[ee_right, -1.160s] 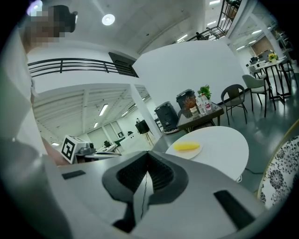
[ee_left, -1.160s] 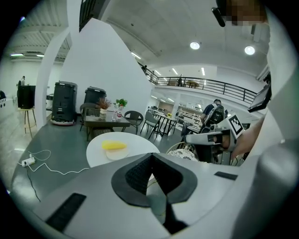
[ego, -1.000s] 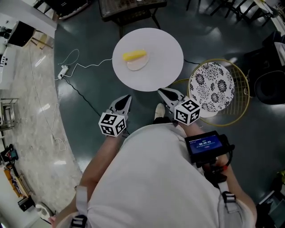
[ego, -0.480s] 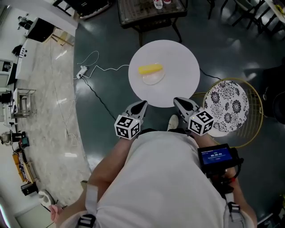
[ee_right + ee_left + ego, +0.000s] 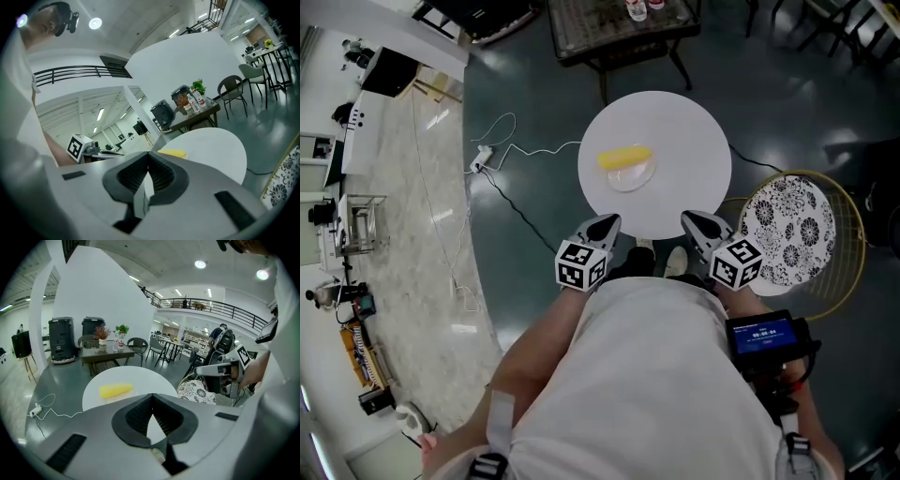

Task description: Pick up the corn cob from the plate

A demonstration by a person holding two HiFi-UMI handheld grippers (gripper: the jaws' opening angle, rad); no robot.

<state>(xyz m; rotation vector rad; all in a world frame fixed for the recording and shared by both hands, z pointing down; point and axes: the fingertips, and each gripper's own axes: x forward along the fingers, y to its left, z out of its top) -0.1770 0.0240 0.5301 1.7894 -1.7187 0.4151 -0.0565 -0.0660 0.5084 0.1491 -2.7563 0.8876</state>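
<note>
Corn cob [image 5: 624,157] lies on plate [image 5: 631,179] atop round white table [image 5: 689,141], ahead of both grippers, well apart. L gripper [image 5: 608,221] & R gripper [image 5: 693,218]: jaws pressed together, nothing btwn.

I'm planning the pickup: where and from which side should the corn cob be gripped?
Probably its middle, from above, jaws across its width: the corn cob lies flat on the plate, long axis sideways in the head view.

head: overhead, looking down | gripper views: low, forward, seemingly nearer | shared: round table [image 5: 694,141]
</note>
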